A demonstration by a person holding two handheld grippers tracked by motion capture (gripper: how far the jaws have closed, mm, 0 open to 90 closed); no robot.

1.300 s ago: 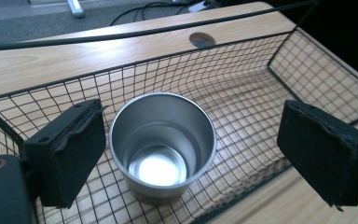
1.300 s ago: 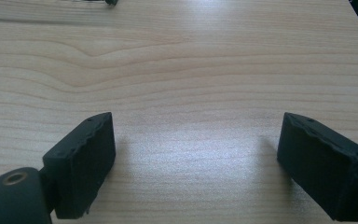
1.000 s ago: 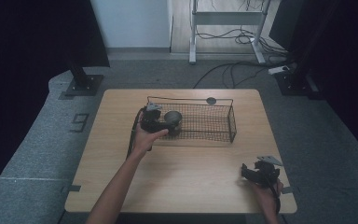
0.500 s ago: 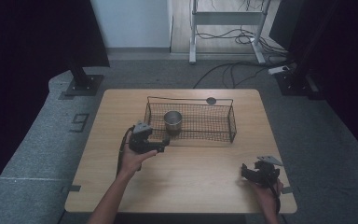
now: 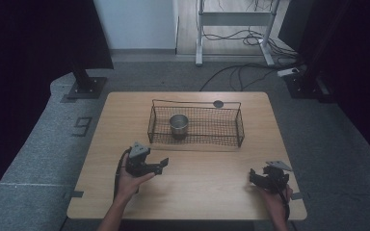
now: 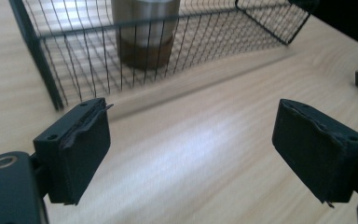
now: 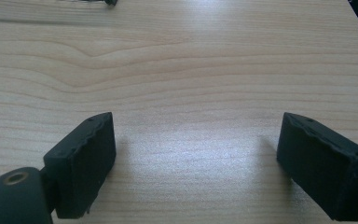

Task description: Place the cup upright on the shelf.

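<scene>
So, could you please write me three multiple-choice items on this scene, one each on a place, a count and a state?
1. Where does the metal cup stand?
A. in the wire basket
B. on the bare table
C. between a gripper's jaws

2. How many cups are there?
A. one
B. two
C. three

3. How is the left gripper?
A. shut on the cup
B. open, holding nothing
C. clamped on the basket rim

Key: 1 A, mesh walls surround it; 2 A, a single cup shows; 3 B, bare table lies between its jaws.

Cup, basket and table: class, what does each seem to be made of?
Cup: probably brushed steel, a dull silver sheen. Basket: thin black wire, likely coated, in an open see-through grid. Table: pale wood or wood-look laminate, with flowing grain lines; which one is unclear.
</scene>
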